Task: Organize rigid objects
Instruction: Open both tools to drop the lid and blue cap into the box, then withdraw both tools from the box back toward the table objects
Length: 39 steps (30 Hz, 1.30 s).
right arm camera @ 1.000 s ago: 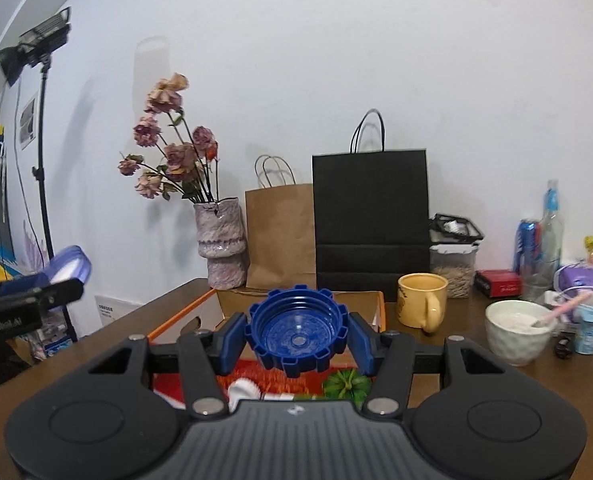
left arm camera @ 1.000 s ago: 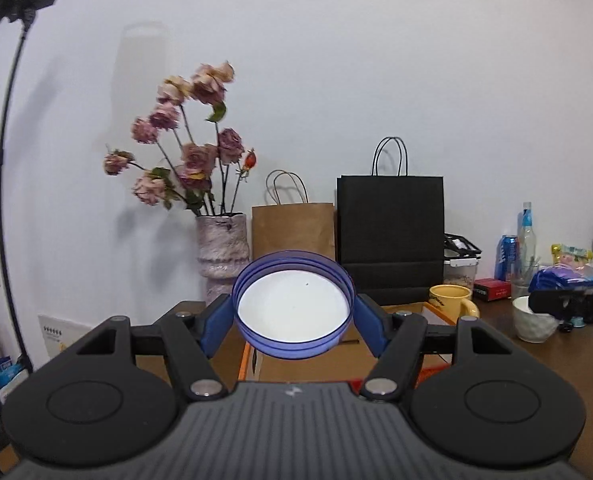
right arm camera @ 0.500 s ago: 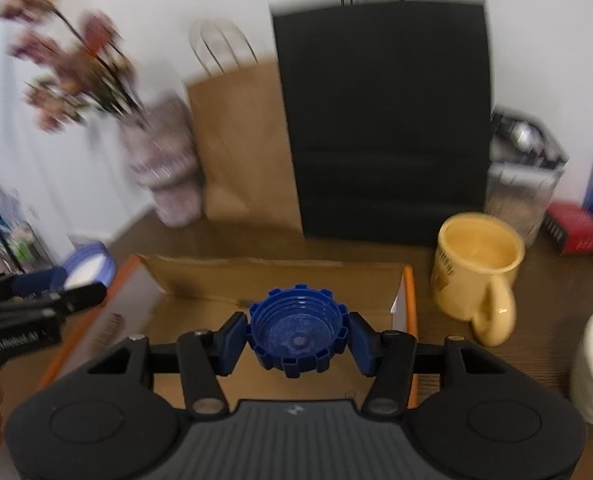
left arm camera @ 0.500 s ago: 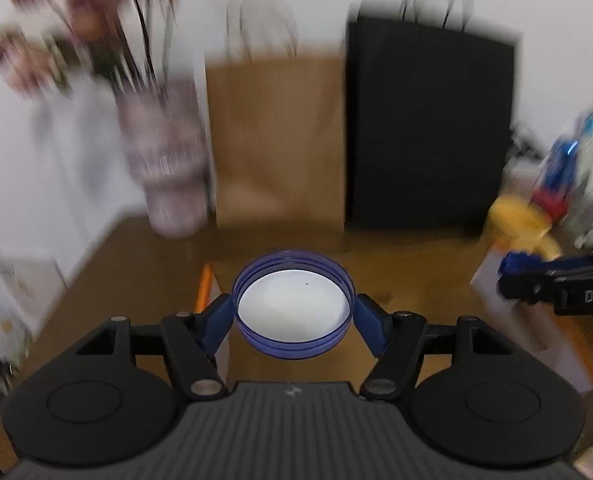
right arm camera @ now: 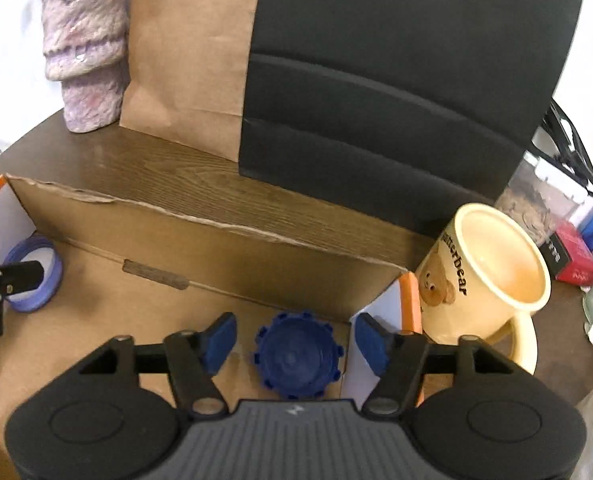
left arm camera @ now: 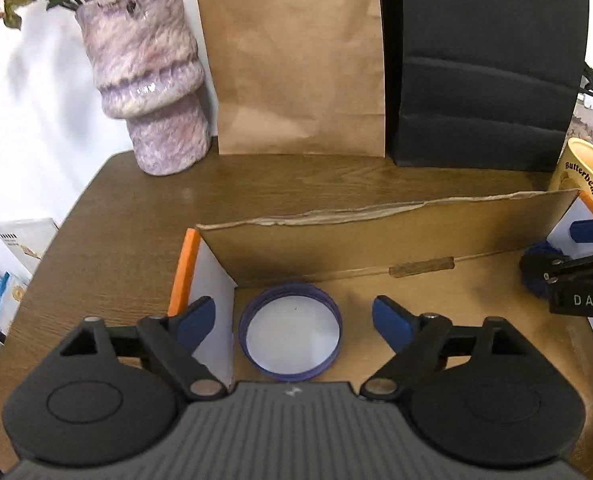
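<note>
A purple-rimmed round lid (left arm camera: pixel 290 332) with a white inside lies on the floor of an open cardboard box (left arm camera: pixel 376 240), in its left far corner. My left gripper (left arm camera: pixel 294 320) hangs over it, jaws opening, pads clear of the lid on both sides. A dark blue ridged cap (right arm camera: pixel 296 354) rests on the box floor near the right far corner. My right gripper (right arm camera: pixel 294 340) straddles it, jaws opening, pads off the cap. The purple lid (right arm camera: pixel 34 276) also shows at the left of the right wrist view, and the blue cap (left arm camera: pixel 536 268) at the right edge of the left wrist view.
Behind the box stand a mottled purple vase (left arm camera: pixel 148 92), a brown paper bag (left arm camera: pixel 296 60) and a black paper bag (left arm camera: pixel 484 64). A yellow bear mug (right arm camera: pixel 492 268) sits just right of the box. A red packet (right arm camera: pixel 572 260) and bottles crowd the far right.
Both grippers swung down from facing the wall into the box. Each let go: the purple lid and the blue cap left the pads and now lie on the box floor.
</note>
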Motion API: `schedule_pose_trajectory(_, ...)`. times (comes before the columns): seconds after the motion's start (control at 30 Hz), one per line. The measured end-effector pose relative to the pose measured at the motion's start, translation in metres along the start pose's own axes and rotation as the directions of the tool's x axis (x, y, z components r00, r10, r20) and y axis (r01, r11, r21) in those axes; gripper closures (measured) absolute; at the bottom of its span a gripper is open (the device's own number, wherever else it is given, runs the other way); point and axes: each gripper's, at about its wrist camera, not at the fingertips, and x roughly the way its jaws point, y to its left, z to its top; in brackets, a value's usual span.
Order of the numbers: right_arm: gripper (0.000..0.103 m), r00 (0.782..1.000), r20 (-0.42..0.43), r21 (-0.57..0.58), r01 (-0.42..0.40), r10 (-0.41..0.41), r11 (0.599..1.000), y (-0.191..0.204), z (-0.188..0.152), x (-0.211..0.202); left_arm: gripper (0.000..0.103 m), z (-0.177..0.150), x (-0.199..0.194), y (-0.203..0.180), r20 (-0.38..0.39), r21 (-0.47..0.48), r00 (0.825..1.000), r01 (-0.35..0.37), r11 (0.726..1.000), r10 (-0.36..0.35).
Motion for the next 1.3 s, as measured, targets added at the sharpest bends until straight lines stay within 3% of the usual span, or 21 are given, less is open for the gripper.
schedule_pose_trajectory(0.13, 0.031, 0.999, 0.04, 0.023, -0.002, 0.001, 1.0, -0.011, 0.002, -0.025, 0.013, 0.005, -0.02, 0.008, 0.013, -0.018, 1.0, 0.003, 1.0, -0.003)
schedule_pose_trajectory(0.27, 0.021, 0.996, 0.085, 0.05, -0.012, 0.008, 0.999, -0.023, -0.006, -0.068, 0.009, 0.007, -0.057, 0.023, 0.028, -0.044, 0.999, 0.019, 0.999, -0.018)
schedule_pose_trajectory(0.43, 0.02, 0.991, 0.135, 0.054, -0.026, 0.018, 0.998, -0.03, -0.024, -0.132, 0.002, -0.005, -0.128, 0.037, 0.126, -0.005, 0.991, 0.041, 0.999, -0.04)
schedule_pose_trajectory(0.5, 0.02, 0.985, 0.17, 0.063, -0.043, 0.032, 0.997, -0.031, -0.034, -0.159, 0.002, -0.014, -0.158, 0.038, 0.177, 0.003, 0.984, 0.019, 1.0, -0.019)
schedule_pose_trajectory(0.57, 0.018, 0.971, 0.231, 0.076, -0.085, 0.066, 0.994, -0.032, -0.048, -0.19, 0.0, -0.027, -0.189, 0.039, 0.245, 0.001, 0.97, 0.002, 1.0, -0.002)
schedule_pose_trajectory(0.63, 0.012, 0.955, 0.282, 0.085, -0.119, 0.091, 0.989, -0.031, -0.063, -0.215, 0.0, -0.046, -0.218, 0.036, 0.327, 0.002, 0.945, -0.013, 1.0, 0.012)
schedule_pose_trajectory(0.73, 0.011, 0.93, 0.35, 0.085, -0.15, 0.111, 0.985, -0.025, -0.091, -0.248, 0.0, -0.08, -0.256, 0.032, 0.423, -0.001, 0.906, -0.008, 1.0, 0.008)
schedule_pose_trajectory(0.93, 0.009, 0.872, 0.464, 0.063, -0.207, 0.155, 0.976, -0.01, -0.161, -0.296, 0.0, -0.15, -0.31, 0.035, 0.482, -0.074, 0.874, 0.113, 0.991, -0.063)
schedule_pose_trajectory(1.0, 0.008, 0.858, 0.483, 0.05, -0.226, 0.175, 0.973, -0.008, -0.186, -0.304, 0.0, -0.18, -0.328, 0.037, 0.516, -0.086, 0.854, 0.135, 0.987, -0.072)
schedule_pose_trajectory(1.1, 0.008, 0.846, 0.505, 0.071, -0.237, 0.17, 0.969, -0.005, -0.229, -0.317, 0.0, -0.221, -0.347, 0.037, 0.571, -0.073, 0.819, 0.115, 0.991, -0.053)
schedule_pose_trajectory(1.3, 0.008, 0.812, 0.568, 0.087, -0.217, 0.13, 0.972, 0.011, -0.315, -0.355, 0.0, -0.292, -0.379, 0.043, 0.591, -0.105, 0.806, 0.107, 0.989, -0.024)
